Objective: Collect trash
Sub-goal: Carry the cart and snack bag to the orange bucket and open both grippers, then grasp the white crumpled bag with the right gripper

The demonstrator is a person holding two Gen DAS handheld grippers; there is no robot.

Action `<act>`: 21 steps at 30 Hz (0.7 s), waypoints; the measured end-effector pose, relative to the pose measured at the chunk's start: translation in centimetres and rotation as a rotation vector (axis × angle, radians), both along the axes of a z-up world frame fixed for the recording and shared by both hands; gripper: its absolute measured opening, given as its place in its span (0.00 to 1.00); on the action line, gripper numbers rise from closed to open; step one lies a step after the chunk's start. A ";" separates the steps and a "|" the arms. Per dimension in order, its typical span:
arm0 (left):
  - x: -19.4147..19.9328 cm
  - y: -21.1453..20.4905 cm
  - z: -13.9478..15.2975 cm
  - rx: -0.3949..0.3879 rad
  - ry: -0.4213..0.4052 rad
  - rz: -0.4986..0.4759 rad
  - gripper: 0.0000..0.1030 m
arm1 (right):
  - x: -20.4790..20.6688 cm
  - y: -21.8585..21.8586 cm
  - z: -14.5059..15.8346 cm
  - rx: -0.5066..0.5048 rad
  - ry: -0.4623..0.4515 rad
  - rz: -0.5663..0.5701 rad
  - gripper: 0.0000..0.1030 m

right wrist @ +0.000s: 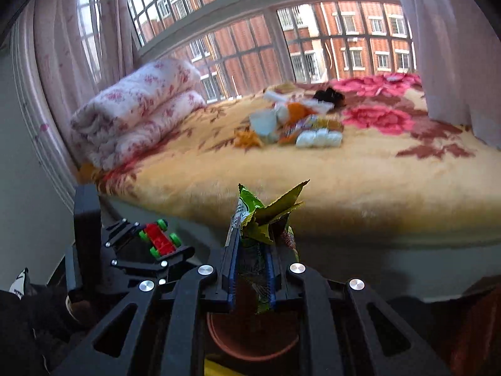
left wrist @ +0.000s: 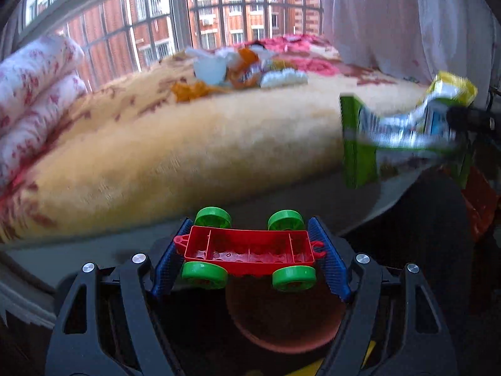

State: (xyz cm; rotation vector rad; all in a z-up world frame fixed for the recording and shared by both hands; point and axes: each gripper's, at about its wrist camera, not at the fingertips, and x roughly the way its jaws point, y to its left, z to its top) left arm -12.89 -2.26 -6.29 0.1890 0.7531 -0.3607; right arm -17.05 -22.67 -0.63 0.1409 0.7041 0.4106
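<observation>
With both grippers out over the foot of the bed, the left gripper (left wrist: 249, 255) has its ribbed blue pads (left wrist: 328, 258) pressed against the two ends of a toy cart (left wrist: 250, 250). That's hard, glossy red plastic, an open tray shape with moulded ribs, four chunky green wheels, a little hook at each end. It's held belly-up between the fingers, jaws standing wide around it.

Over on the right gripper (right wrist: 250, 269), fingers are clamped tight on a crumpled snack wrapper (right wrist: 266, 216), green and yellow foil, creased into sharp points that fan out above the pads. The left camera catches it as a blur with a silvery inner face.

Below both grippers sits a round bin (right wrist: 250, 338) with a reddish-brown rim; its inside is too dark to tell what's in there.

Further out on the fuzzy yellow blanket (right wrist: 344, 181), printed with big pink flowers, there's a loose pile of trash (right wrist: 294, 125): orange packets, white tissue, a pale ridged tray, all well apart from the grippers. A folded floral quilt (right wrist: 134, 109) sits by the barred window (right wrist: 250, 47).
</observation>
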 end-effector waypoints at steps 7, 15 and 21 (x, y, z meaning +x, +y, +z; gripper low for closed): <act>0.3 -0.2 -2.0 0.028 0.056 -0.010 0.71 | 1.0 1.2 -4.5 -0.038 0.130 0.028 0.14; 1.1 0.2 -4.2 0.022 0.141 -0.023 0.83 | 2.5 1.9 -8.7 -0.061 0.253 0.058 0.34; 2.7 0.5 -7.0 0.061 0.255 0.001 0.91 | 4.3 1.8 -11.7 -0.069 0.344 0.052 0.55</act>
